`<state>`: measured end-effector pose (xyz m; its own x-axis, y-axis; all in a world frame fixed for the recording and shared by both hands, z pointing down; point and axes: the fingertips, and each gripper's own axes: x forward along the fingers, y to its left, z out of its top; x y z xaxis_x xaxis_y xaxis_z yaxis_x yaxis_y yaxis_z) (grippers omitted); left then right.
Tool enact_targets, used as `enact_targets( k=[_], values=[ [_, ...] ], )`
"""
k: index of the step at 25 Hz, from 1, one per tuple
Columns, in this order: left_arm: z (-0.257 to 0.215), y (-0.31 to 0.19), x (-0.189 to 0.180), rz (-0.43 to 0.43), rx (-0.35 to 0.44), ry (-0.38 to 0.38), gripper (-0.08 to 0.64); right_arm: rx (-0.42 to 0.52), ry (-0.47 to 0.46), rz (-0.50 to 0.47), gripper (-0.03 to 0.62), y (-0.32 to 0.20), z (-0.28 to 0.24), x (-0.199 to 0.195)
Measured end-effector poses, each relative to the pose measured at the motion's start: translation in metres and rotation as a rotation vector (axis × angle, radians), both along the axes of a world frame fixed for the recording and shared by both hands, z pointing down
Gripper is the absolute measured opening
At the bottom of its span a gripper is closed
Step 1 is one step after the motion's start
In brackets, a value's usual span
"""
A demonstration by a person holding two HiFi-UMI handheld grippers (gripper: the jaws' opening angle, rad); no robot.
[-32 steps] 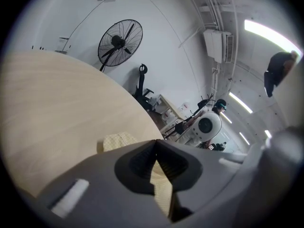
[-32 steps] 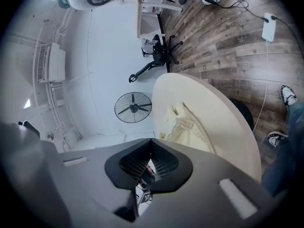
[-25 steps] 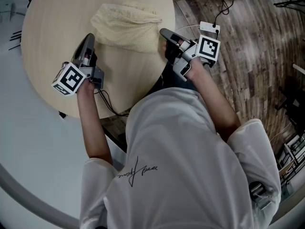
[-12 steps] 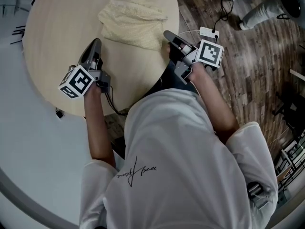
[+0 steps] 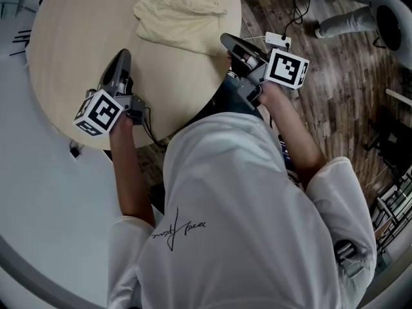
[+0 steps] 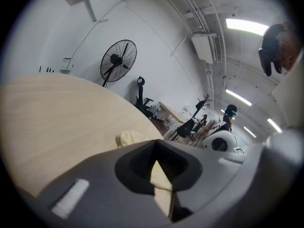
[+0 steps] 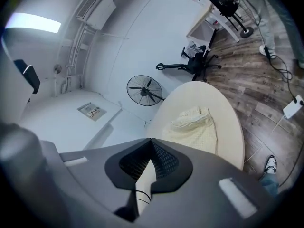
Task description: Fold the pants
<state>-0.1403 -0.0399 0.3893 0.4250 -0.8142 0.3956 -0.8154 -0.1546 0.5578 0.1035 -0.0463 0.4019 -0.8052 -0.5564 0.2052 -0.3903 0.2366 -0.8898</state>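
The cream pants [image 5: 180, 19] lie folded into a compact bundle on the far part of the round wooden table [image 5: 71, 56]. My left gripper [image 5: 122, 56] hovers over the table, a little short of the bundle's near left corner, jaws shut and empty. At the table's right edge, my right gripper [image 5: 226, 40] sits beside the bundle's right side, also shut with nothing in it. In the left gripper view only a corner of the pants [image 6: 129, 137] shows past the closed jaws. The right gripper view shows the whole folded pants [image 7: 195, 127] ahead on the table [image 7: 232, 127].
A standing fan [image 6: 116, 61] and office chairs stand beyond the table. On the wooden floor at the right lie a white adapter box [image 5: 278, 40] with its cable, and someone's legs [image 5: 344, 19] show at the top right. A cable hangs off the table's near edge.
Both grippers have drawn slightly back from the folded pants, staying shut. The right one has lifted and rolled about its own axis.
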Motion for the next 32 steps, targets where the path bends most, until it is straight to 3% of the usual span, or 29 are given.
enact_targets(
  k=[12,18,25,32],
  values=[
    [-0.009,0.018,0.006,0.066,0.007,0.022,0.057,0.117,0.127,-0.05,0.0,0.01,-0.031,-0.008],
    [-0.017,0.046,0.001,0.062,0.09,-0.008,0.057,0.21,0.235,-0.053,0.0,0.037,-0.037,-0.01],
    [-0.042,0.061,-0.001,0.086,0.133,-0.022,0.057,0.251,0.279,-0.047,0.0,0.046,-0.054,-0.016],
    [-0.066,0.075,-0.011,0.021,0.194,-0.035,0.057,0.328,0.365,-0.052,-0.001,0.053,-0.075,-0.015]
  ],
)
